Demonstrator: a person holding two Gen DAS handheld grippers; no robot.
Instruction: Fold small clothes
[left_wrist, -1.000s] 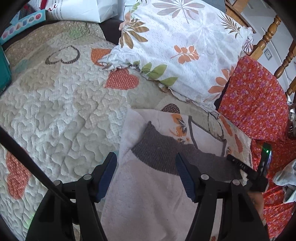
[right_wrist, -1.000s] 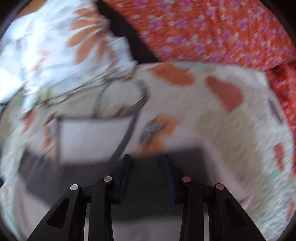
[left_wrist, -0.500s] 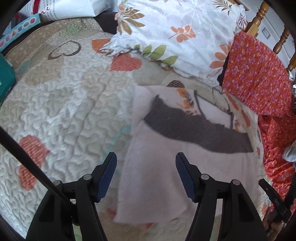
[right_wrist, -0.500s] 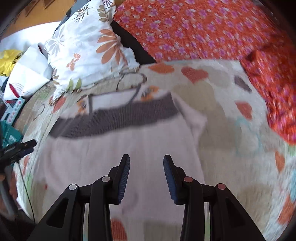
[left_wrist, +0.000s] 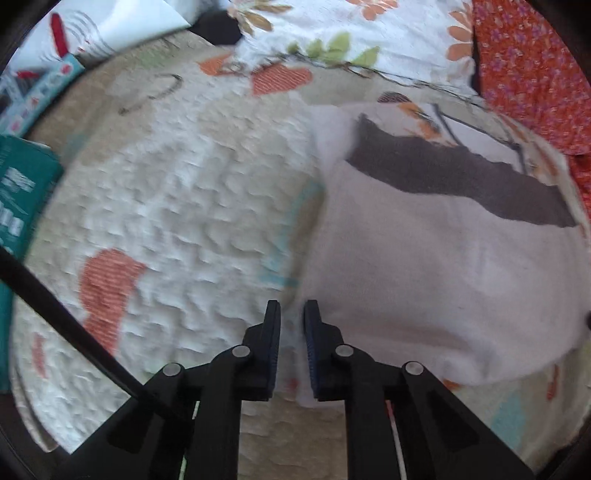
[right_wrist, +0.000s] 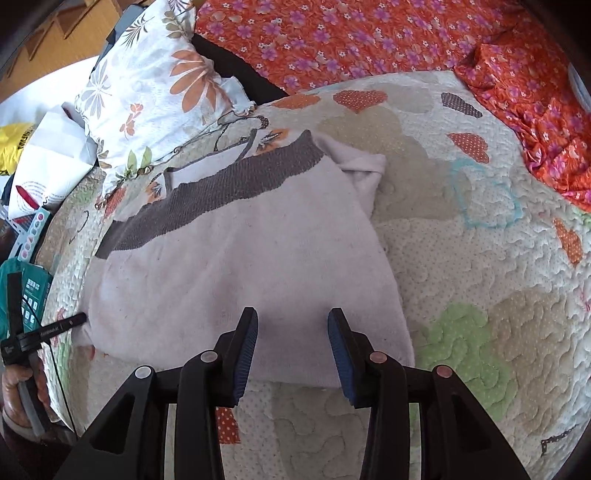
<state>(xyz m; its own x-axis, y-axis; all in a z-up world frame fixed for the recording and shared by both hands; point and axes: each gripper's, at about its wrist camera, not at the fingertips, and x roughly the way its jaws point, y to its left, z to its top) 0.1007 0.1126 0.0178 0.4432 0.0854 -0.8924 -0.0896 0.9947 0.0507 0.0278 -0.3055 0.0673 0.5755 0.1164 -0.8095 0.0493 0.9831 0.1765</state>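
Note:
A pale lilac fleece garment (left_wrist: 443, 266) with a dark grey knitted band lies spread flat on the quilt (left_wrist: 177, 206). My left gripper (left_wrist: 291, 306) points down at its near left corner. The jaws are closing, almost together, with the pale cloth edge pinched between them. In the right wrist view the same garment (right_wrist: 240, 266) fills the middle, and the left gripper (right_wrist: 79, 318) touches its left corner. My right gripper (right_wrist: 293, 314) hovers over the near hem. Its jaws are opening and the pads are off the cloth.
A floral pillow (right_wrist: 155, 92) lies behind the garment, with orange flowered fabric (right_wrist: 351, 37) at the back and right. A teal box (left_wrist: 18, 192) sits at the quilt's left edge, paper bags behind it. A hand (right_wrist: 18, 391) holds the left gripper.
The left jaws went from wide open to nearly together on the garment's near left corner as the gripper sank and tilted down. The right gripper drew back from the grey band to the near hem.

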